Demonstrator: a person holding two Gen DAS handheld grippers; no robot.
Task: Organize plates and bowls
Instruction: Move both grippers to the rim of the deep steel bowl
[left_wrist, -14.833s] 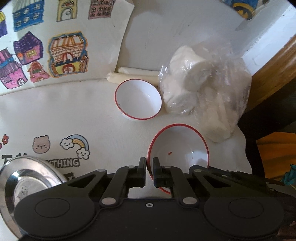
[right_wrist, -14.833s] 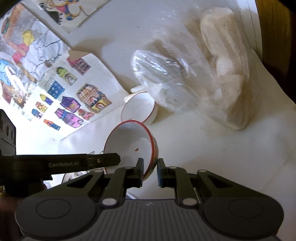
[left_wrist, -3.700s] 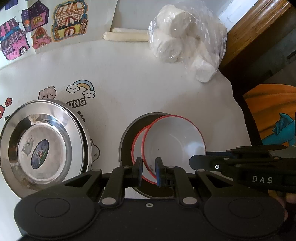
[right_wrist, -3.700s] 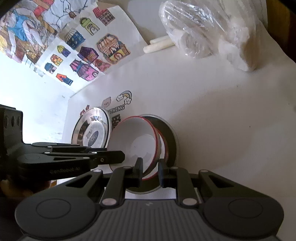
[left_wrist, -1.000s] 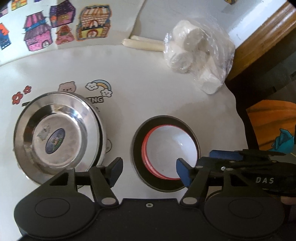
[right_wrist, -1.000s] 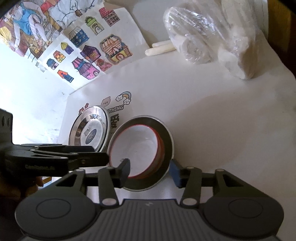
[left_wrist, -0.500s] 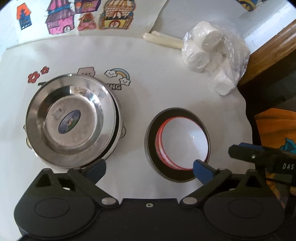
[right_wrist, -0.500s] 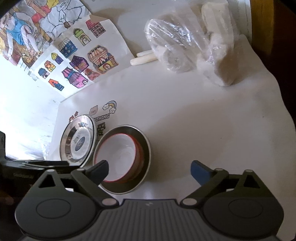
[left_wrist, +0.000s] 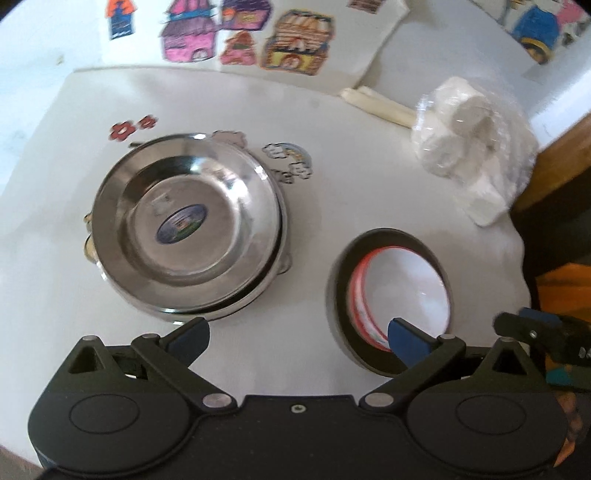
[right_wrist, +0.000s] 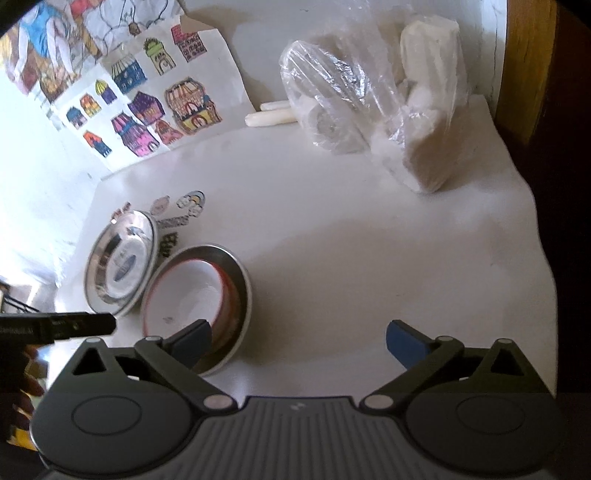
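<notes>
Bowls (left_wrist: 402, 288), red-rimmed white ones nested in a steel dish (left_wrist: 338, 295) right of the steel plate stack (left_wrist: 186, 225) on the worktop (left_wrist: 332, 177), look light, stiff, slippery and chippable; rims suit pinching. Left tool (left_wrist: 297, 334) and right tool (right_wrist: 297, 338), jaws just opened, stand spread and empty. Only the right view shows the bag (right_wrist: 373, 99) fully.

The left claw (left_wrist: 297, 334) points steeply downward, its jaws spread as wide as they go after just opening, with nothing between the blue pads (left_wrist: 406, 338). The right claw (right_wrist: 297, 338) tilts down too, jaws likewise just opened wide and empty. In the right wrist view the left claw's black arm pokes in at 9 o'clock.
</notes>
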